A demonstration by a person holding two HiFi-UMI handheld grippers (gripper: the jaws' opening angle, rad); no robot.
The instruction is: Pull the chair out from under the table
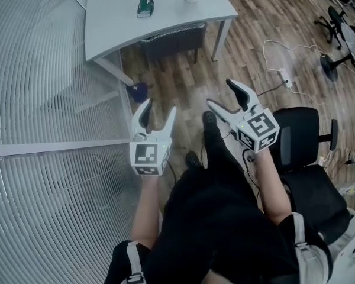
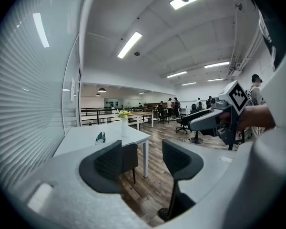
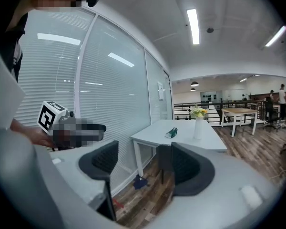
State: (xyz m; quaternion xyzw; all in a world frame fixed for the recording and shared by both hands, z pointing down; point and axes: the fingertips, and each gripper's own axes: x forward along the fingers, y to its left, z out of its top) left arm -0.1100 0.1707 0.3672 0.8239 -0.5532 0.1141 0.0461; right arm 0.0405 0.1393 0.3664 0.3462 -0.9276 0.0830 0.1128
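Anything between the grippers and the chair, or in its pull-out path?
Nothing visible. Bare floor runs from the open left gripper and right gripper to the chair under the table. A blue thing lies by the table leg, off to the side.

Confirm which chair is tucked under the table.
The dark chair under the white table, at the head view's top. The black office chair stands in the open at the right.
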